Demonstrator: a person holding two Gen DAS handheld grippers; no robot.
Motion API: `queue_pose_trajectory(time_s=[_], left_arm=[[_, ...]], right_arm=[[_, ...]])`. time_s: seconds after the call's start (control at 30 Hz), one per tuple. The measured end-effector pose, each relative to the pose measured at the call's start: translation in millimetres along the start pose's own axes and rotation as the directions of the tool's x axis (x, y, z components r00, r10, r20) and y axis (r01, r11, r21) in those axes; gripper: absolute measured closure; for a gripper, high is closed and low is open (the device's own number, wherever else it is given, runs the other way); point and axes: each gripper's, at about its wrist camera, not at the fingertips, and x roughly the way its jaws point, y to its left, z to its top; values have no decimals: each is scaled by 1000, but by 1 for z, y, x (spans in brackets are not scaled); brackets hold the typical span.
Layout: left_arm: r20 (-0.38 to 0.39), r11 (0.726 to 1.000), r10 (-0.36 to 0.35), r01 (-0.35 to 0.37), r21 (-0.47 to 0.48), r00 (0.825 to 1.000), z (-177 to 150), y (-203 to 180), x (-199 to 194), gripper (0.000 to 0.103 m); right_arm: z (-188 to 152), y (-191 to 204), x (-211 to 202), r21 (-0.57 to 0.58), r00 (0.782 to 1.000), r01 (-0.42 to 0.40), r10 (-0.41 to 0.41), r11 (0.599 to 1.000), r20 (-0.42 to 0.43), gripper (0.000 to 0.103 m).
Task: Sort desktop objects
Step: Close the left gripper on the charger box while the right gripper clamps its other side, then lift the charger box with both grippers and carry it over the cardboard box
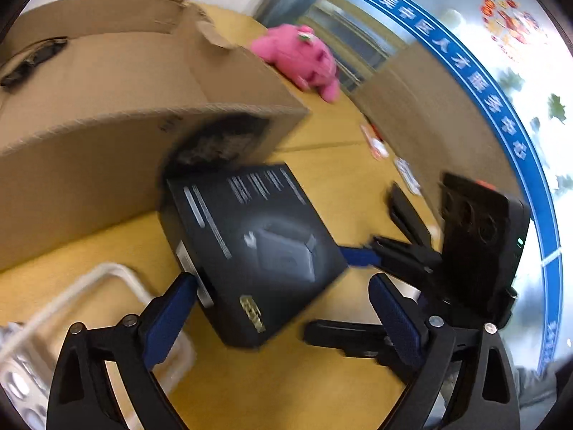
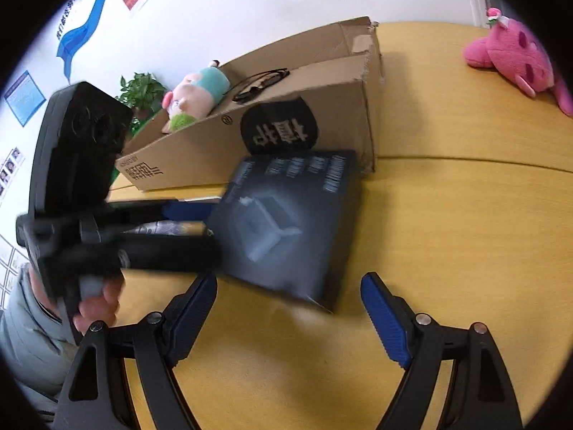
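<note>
A flat black product box lies on the yellow table, leaning against a big open carton. My left gripper is open with the box between its blue pads. Its left pad tip sits at the box's labelled side, while the right pad stands clear. My right gripper is open too, with the box's near corner just ahead of its fingertips. In the carton lie a pig plush and dark glasses. A pink plush lies farther back on the table.
A white cable and a blister pack lie at the left gripper's near left. A second carton stands at the right, with small packets beside it. A hand holds the left gripper's grip.
</note>
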Motion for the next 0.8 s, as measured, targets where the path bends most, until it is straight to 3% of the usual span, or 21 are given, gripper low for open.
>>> queue_pose_trajectory(time_s=[0.1, 0.17, 0.27, 0.33, 0.4, 0.47, 0.6, 0.67, 0.8], left_arm=[[-6, 999, 2, -2, 35, 1000, -10, -12, -1, 5], [-9, 1000, -4, 4, 18, 1000, -17, -14, -2, 5], [-28, 997, -77, 77, 1, 997, -29, -17, -7, 5], [-36, 995, -101, 102, 16, 994, -32, -22, -10, 5], [-15, 999, -40, 40, 32, 999, -29, -23, -13, 4], [-9, 999, 32, -32, -12, 999, -21, -15, -8, 4], [-63, 1000, 16, -17, -20, 998, -21, -14, 12, 6], [-83, 999, 36, -37, -11, 996, -25, -16, 22, 14], [-42, 998, 54, -56, -41, 998, -31, -14, 19, 18]], right_arm=[[-2, 6, 3, -44, 999, 30, -31, 999, -23, 12], [-9, 7, -4, -39, 999, -9, 8, 999, -35, 12], [-27, 6, -20, -50, 997, -66, 63, 997, -49, 12], [-36, 5, -27, -73, 998, -50, 46, 996, -50, 12], [-40, -1, -29, -88, 999, 9, -14, 996, -53, 12], [-37, -7, -26, -82, 998, 39, -44, 996, -55, 12], [-29, -4, -13, -107, 997, 54, -59, 993, -41, 12], [-24, 5, -3, -132, 994, 98, -103, 986, -30, 13], [-23, 10, -2, -131, 990, 134, -137, 982, -15, 14]])
